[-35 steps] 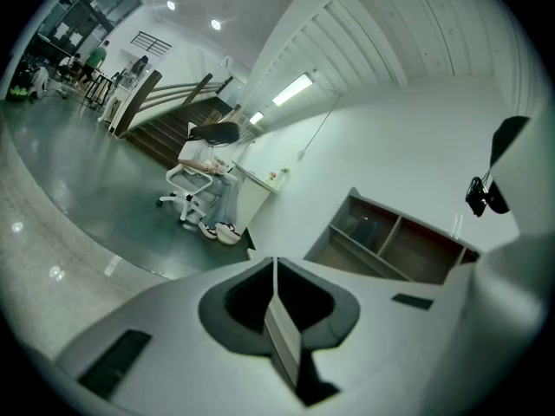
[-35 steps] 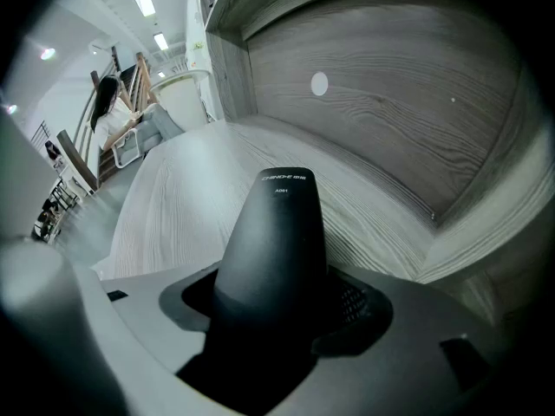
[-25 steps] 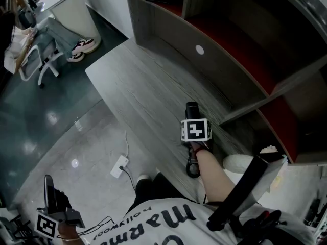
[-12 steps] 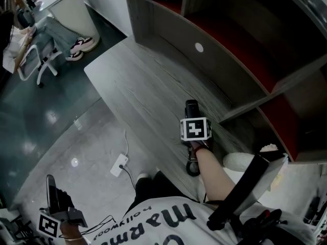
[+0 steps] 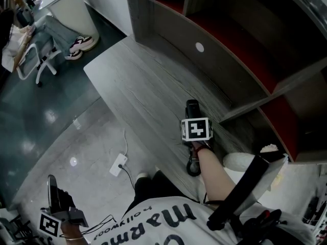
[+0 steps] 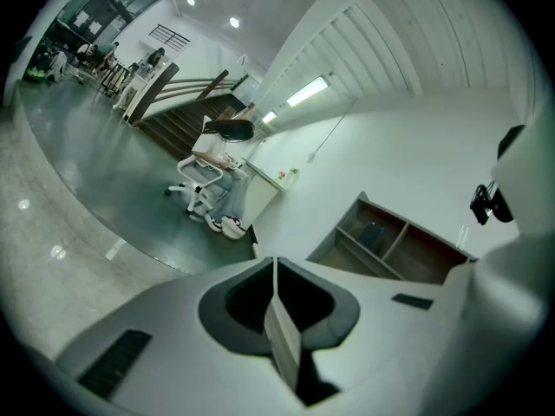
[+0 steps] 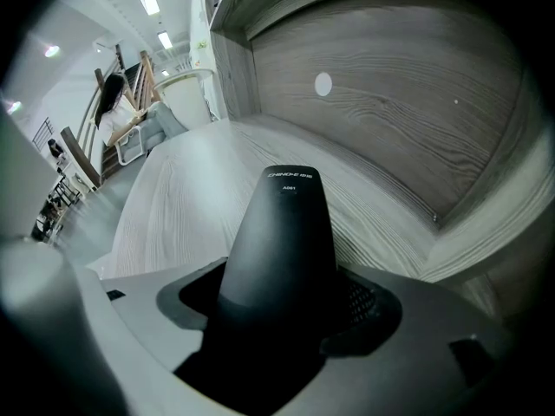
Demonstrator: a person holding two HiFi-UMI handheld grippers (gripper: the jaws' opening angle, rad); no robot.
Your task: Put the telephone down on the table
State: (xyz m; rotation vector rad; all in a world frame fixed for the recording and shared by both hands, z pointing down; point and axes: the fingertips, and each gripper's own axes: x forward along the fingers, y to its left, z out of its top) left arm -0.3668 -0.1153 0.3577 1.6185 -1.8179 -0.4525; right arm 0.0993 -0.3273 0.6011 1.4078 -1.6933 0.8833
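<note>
Black telephone handset clamped in the right tool, over the grey wood-grain table

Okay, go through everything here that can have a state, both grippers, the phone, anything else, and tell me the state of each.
Right hand-held gripper: shut on the telephone.
Telephone: gripped, pointing out over the table, not yet released.
Left hand-held gripper: jaws together, nothing between them, held low, away from the table.
Power strip: lying on the floor, cable attached.
</note>
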